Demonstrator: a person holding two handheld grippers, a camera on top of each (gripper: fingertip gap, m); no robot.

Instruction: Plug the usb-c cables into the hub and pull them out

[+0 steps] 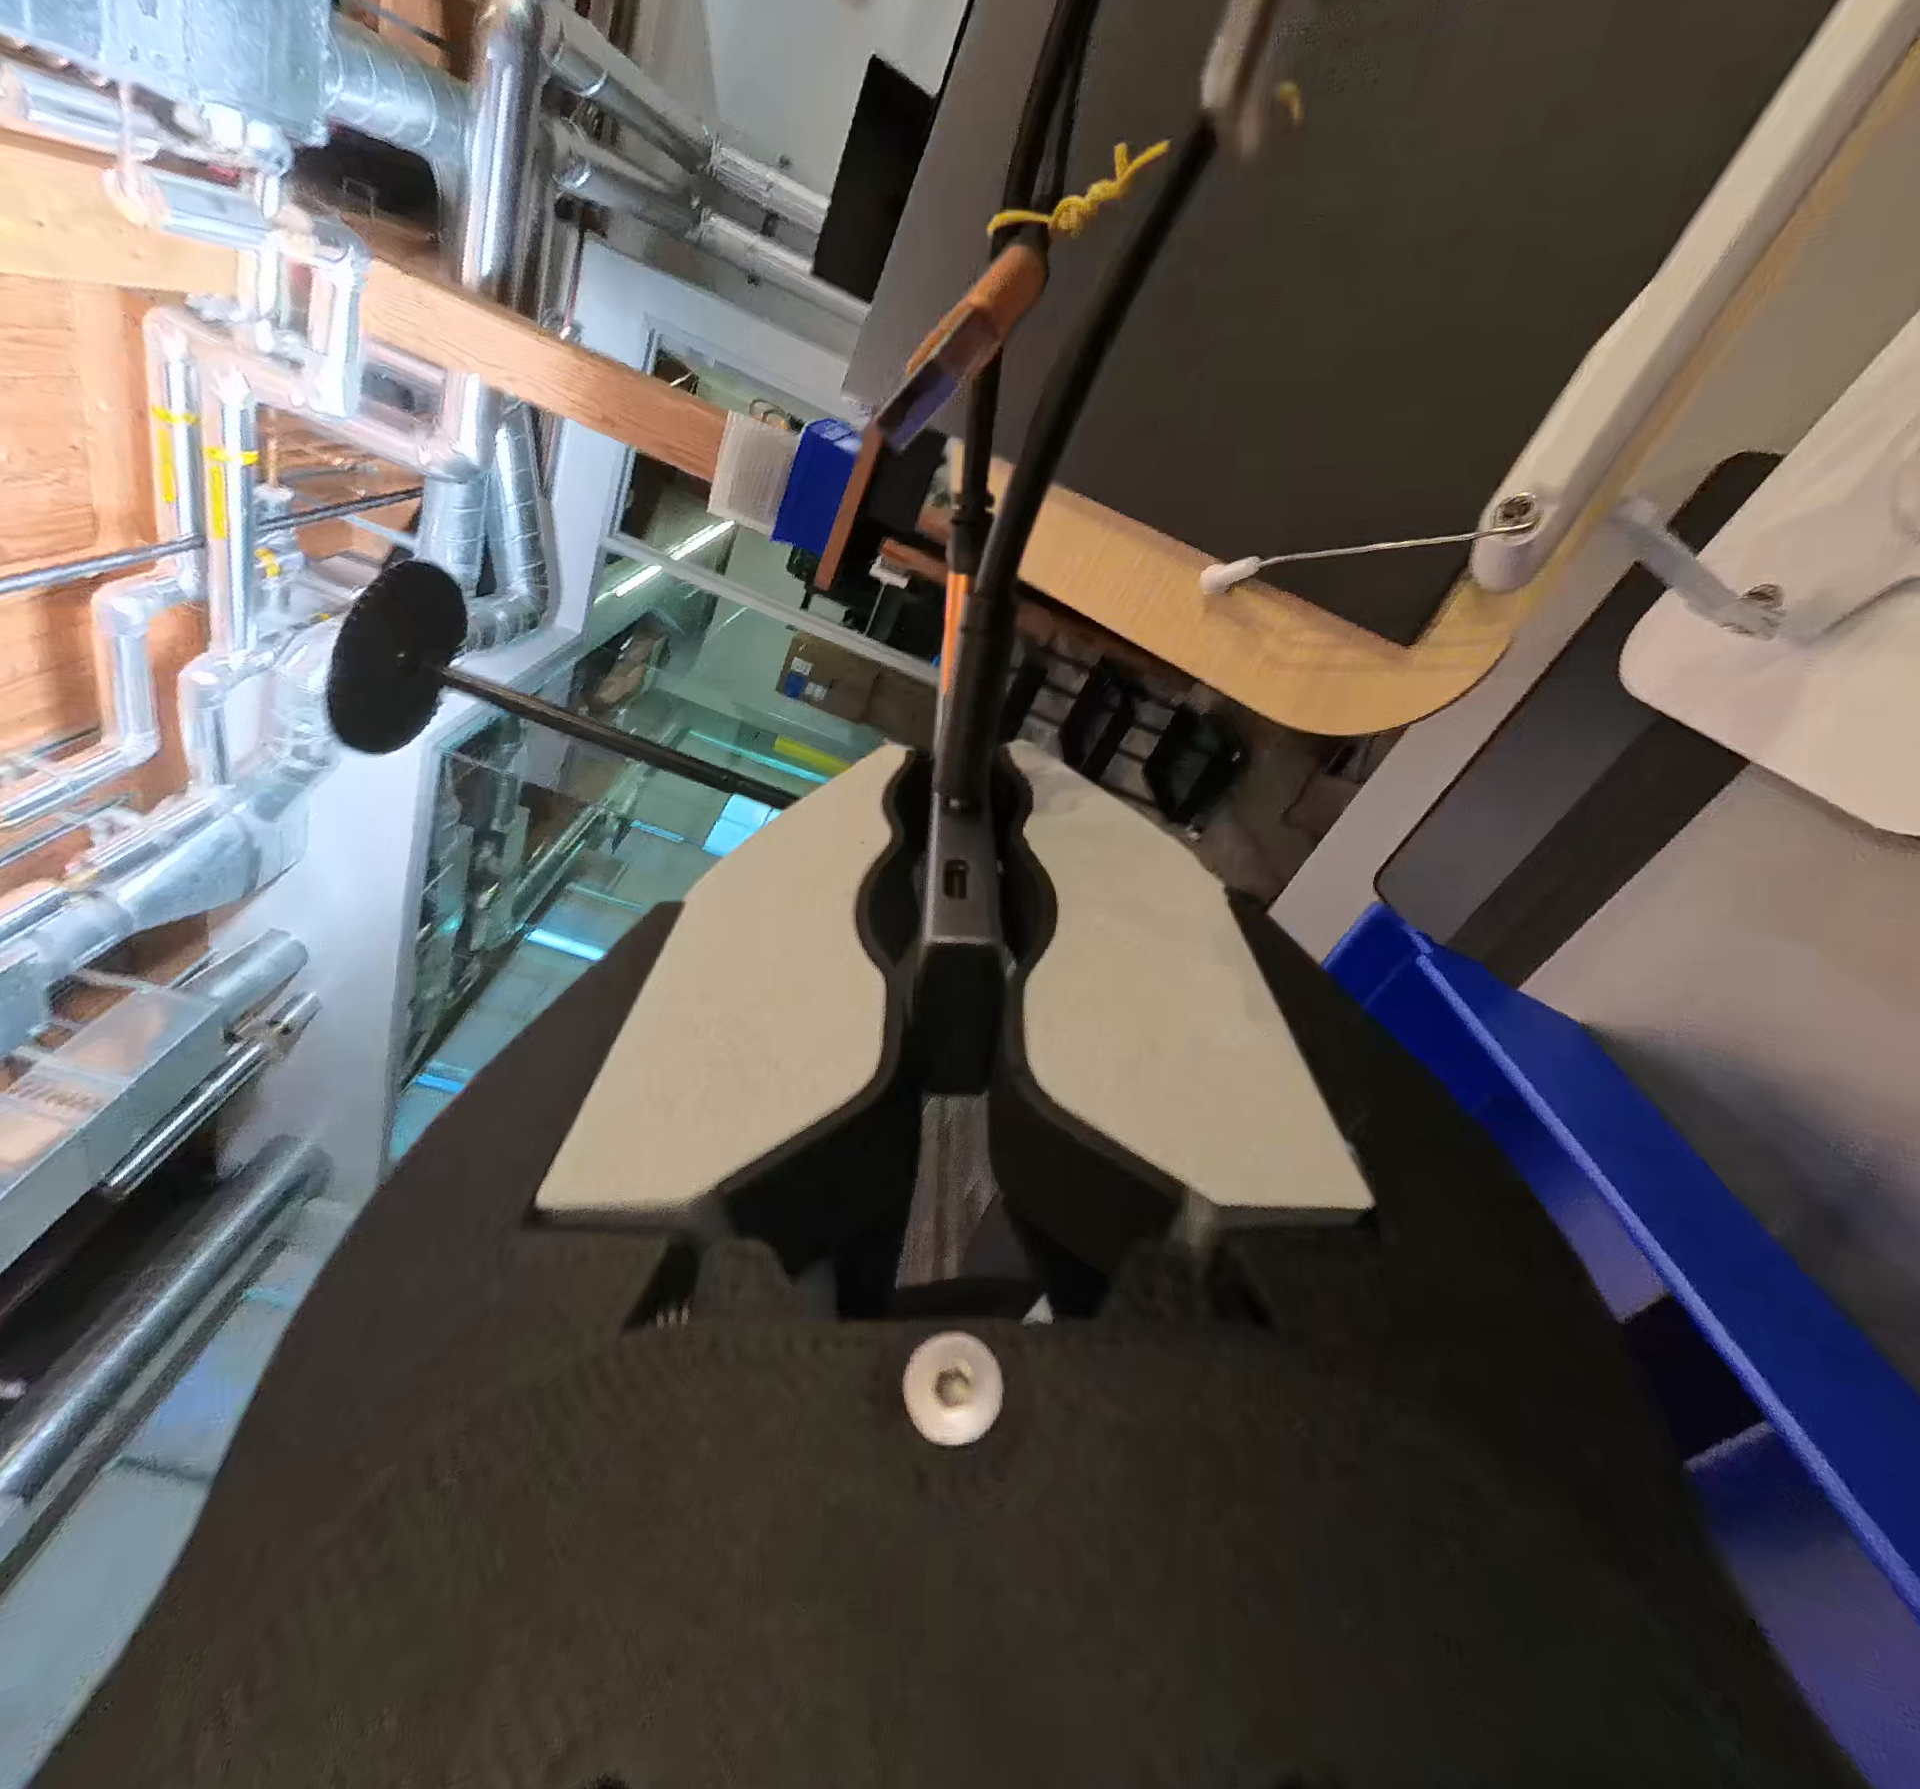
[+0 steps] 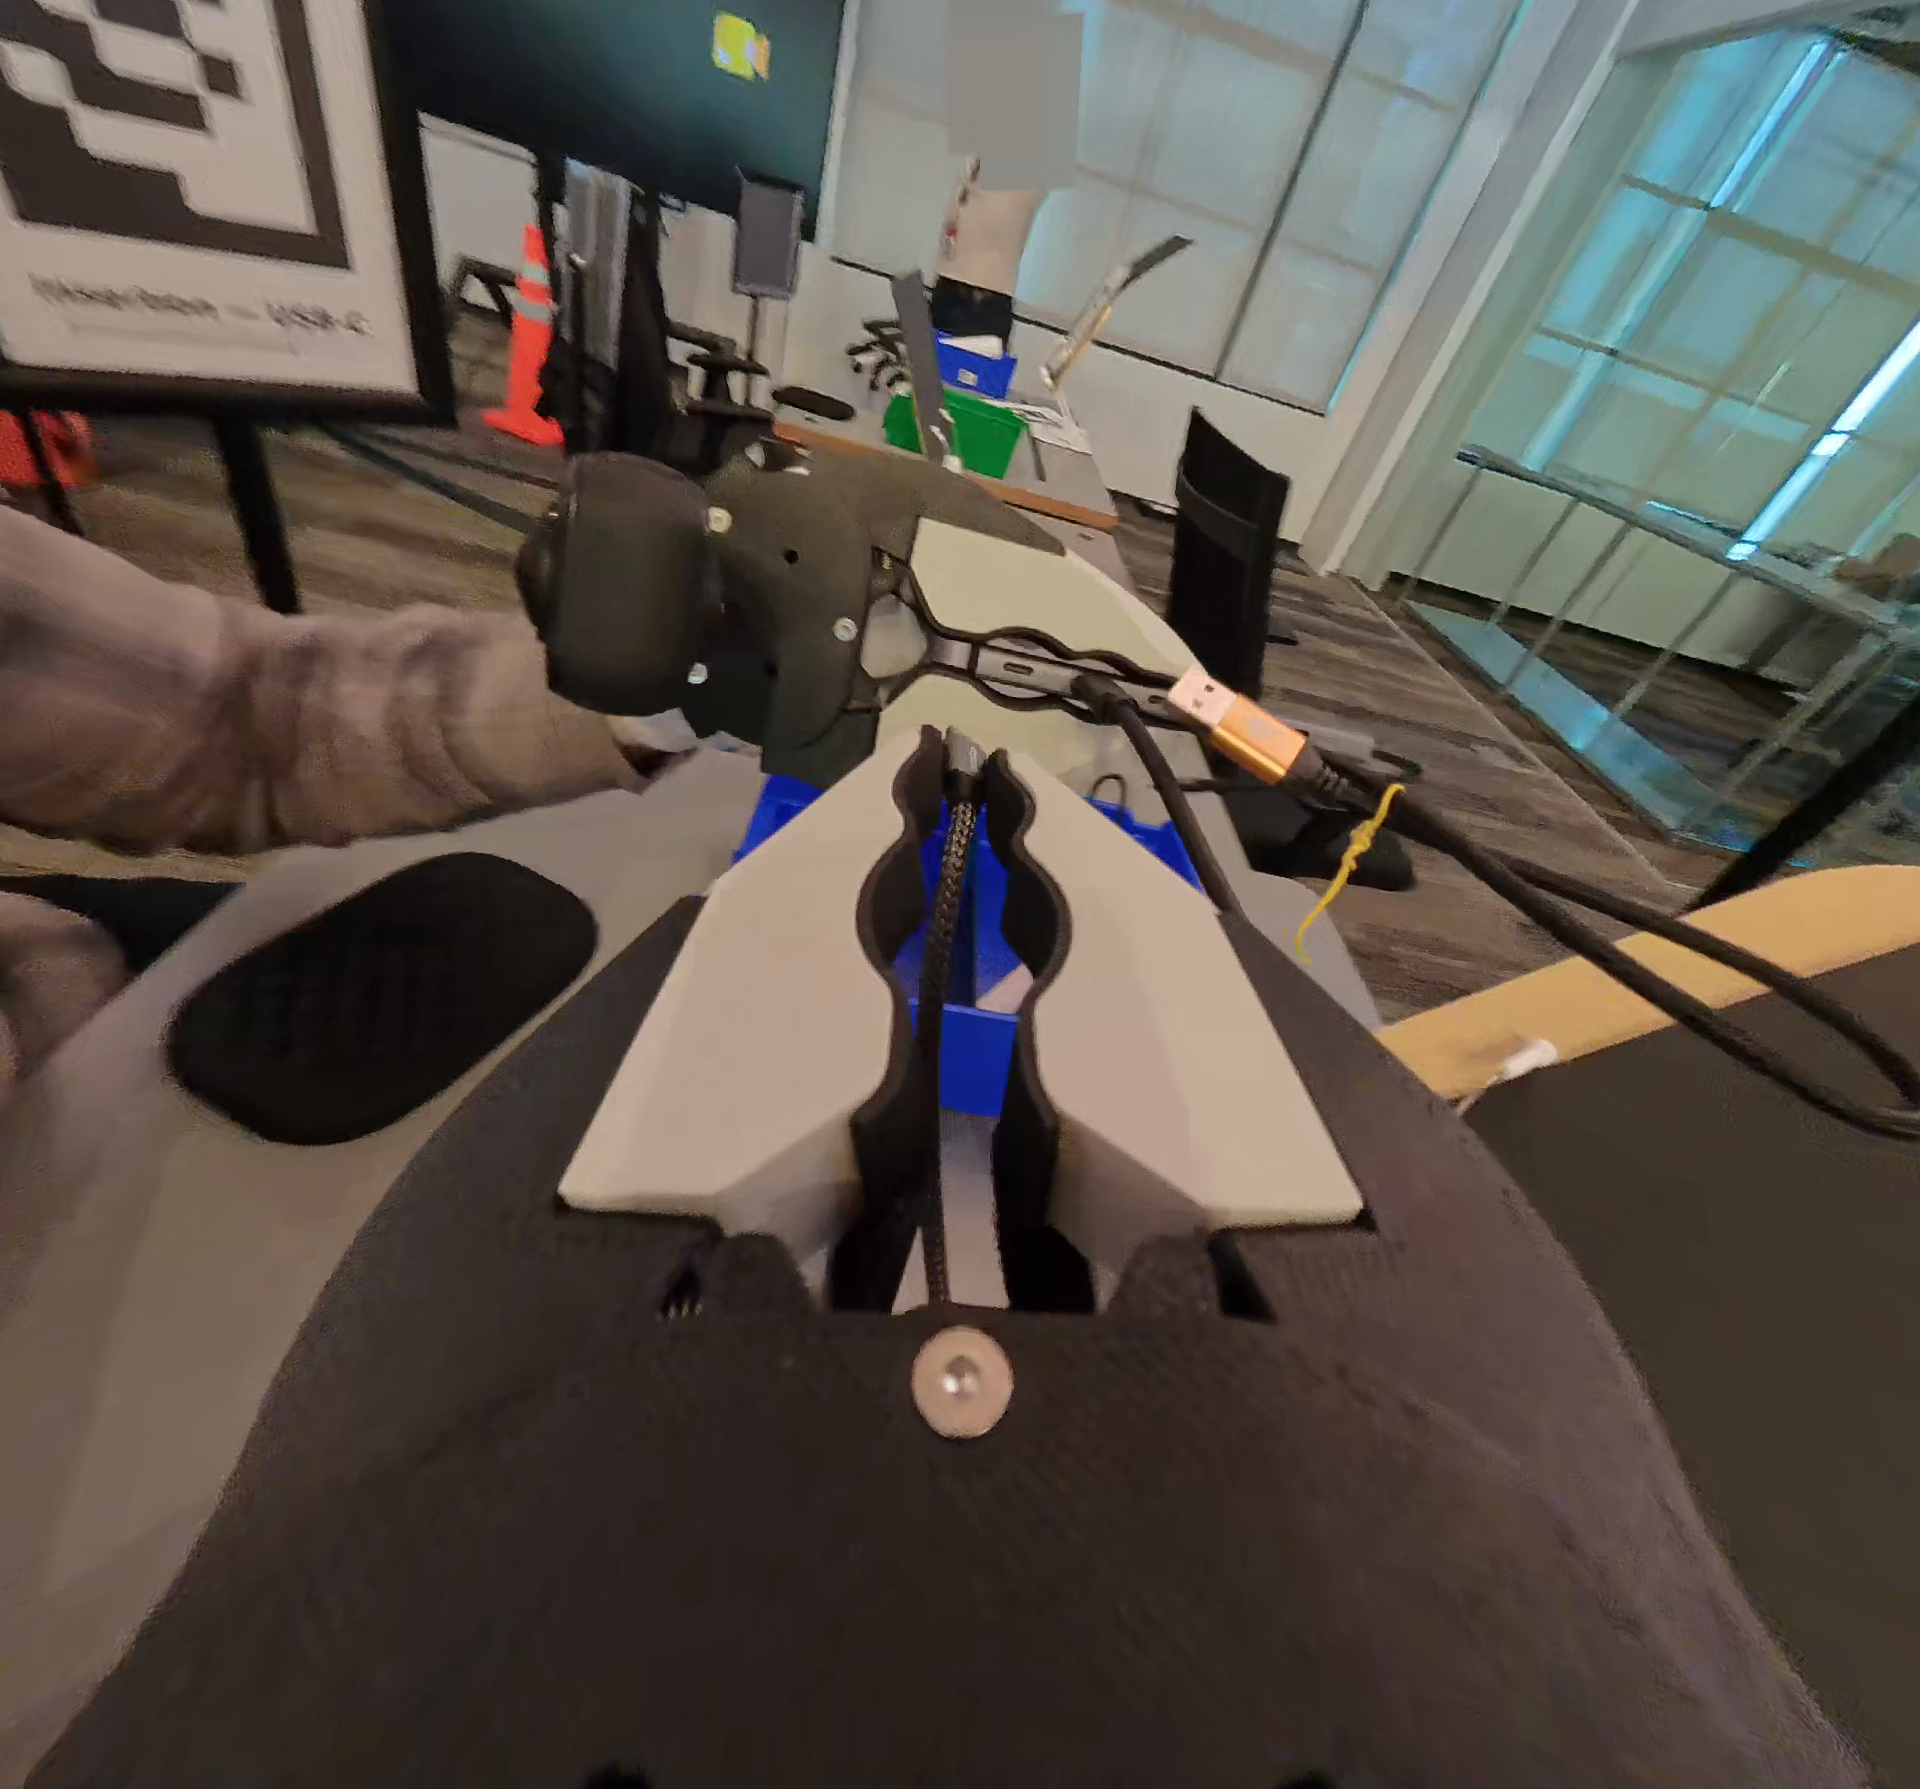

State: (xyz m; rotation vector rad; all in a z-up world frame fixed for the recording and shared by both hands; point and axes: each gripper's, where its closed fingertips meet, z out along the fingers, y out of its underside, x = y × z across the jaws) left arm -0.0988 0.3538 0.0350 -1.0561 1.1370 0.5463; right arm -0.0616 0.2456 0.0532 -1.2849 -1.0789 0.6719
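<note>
In the left wrist view my left gripper [image 1: 961, 773] is shut on a dark grey hub [image 1: 961, 908]. Black cables [image 1: 1049, 513] run up from the hub's far end. An orange USB-A plug [image 1: 940, 368] hangs beside them, tied on with a yellow string [image 1: 1081, 201]. In the right wrist view my right gripper [image 2: 961, 752] is shut on a black braided USB-C cable [image 2: 951, 908], and the cable's plug [image 2: 964, 754] pokes out at the fingertips. The left gripper [image 2: 1132, 674] holds the hub [image 2: 1023, 667] just beyond and above that plug, slightly apart from it. One black cable [image 2: 1153, 773] sits in the hub's side.
A blue bin [image 2: 971, 1033] lies under my right gripper and shows at the right of the left wrist view [image 1: 1558, 1168]. A person's sleeve [image 2: 260, 700] comes in from the left. A marker board on a stand [image 2: 187, 129] is at the far left. The wooden table edge [image 2: 1662, 950] curves at the right. About 11 cm separates my left fingertips from my right.
</note>
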